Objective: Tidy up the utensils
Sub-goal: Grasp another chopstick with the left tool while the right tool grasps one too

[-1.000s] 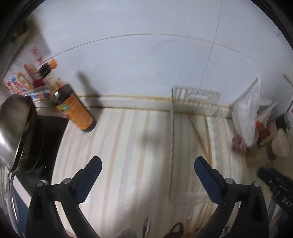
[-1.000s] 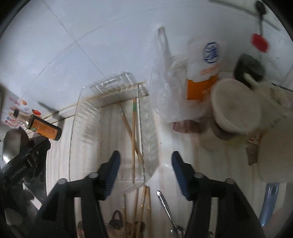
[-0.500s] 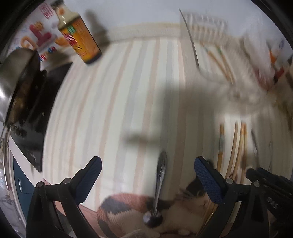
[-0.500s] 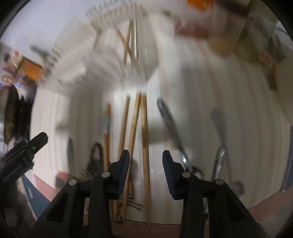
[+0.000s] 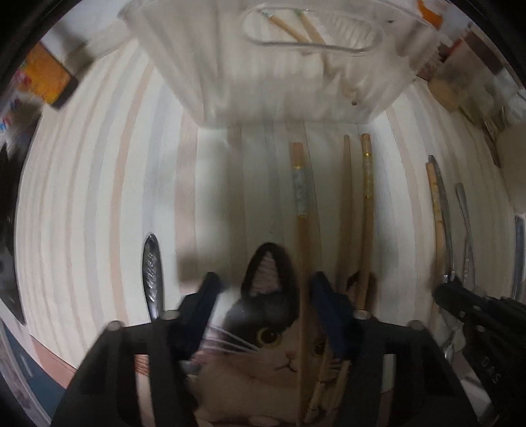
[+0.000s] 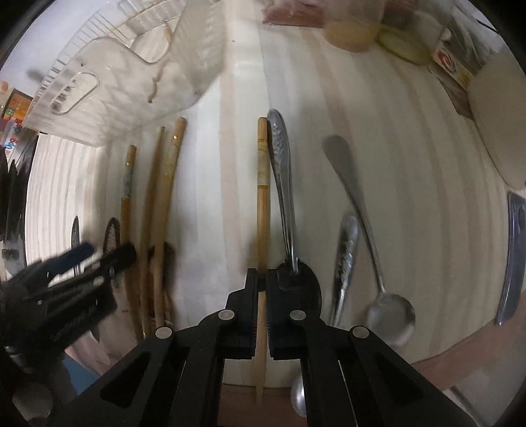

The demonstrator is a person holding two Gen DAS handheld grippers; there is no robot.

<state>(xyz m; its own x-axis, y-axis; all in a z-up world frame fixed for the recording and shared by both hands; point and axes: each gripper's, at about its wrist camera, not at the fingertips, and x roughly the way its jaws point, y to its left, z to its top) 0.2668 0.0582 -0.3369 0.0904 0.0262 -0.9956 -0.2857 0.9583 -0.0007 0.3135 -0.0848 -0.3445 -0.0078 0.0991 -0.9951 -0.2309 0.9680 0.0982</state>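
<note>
The right gripper point(image 6: 262, 279) has its ridged black jaws pressed onto a single slender bamboo chopstick point(image 6: 262, 197), a pale round stick with a worn patterned band near its blunt far end, which lies lengthwise on the striped cloth point(image 6: 411, 197) and points toward the clear plastic tray point(image 6: 108, 108). Touching that chopstick on its right is a polished steel spoon point(image 6: 282, 184) with a hammered, teardrop-shaped handle, its bowl partly hidden behind the right jaw. Further right of the chopstick lie a second hammered-handle utensil point(image 6: 345, 256) and a smooth matte spoon point(image 6: 358, 210) whose oval bowl sits close to the cloth's near edge. Left of the gripped chopstick, three more bamboo chopsticks point(image 6: 154, 203) lie almost parallel, their blunt tips just short of the tray. The tray is transparent, ribbed along its walls, with oblong cut-out handles, and two wooden chopsticks in the tray point(image 5: 292, 29) show through its end wall in the left wrist view. The left gripper point(image 5: 263, 285) holds its blue-padded jaws parted around nothing, hovering above a soft cat-face mat point(image 5: 263, 341), with one banded chopstick point(image 5: 300, 203) running between the jaws underneath and a dark embossed steel handle point(image 5: 152, 269) lying left of the mat.
</note>
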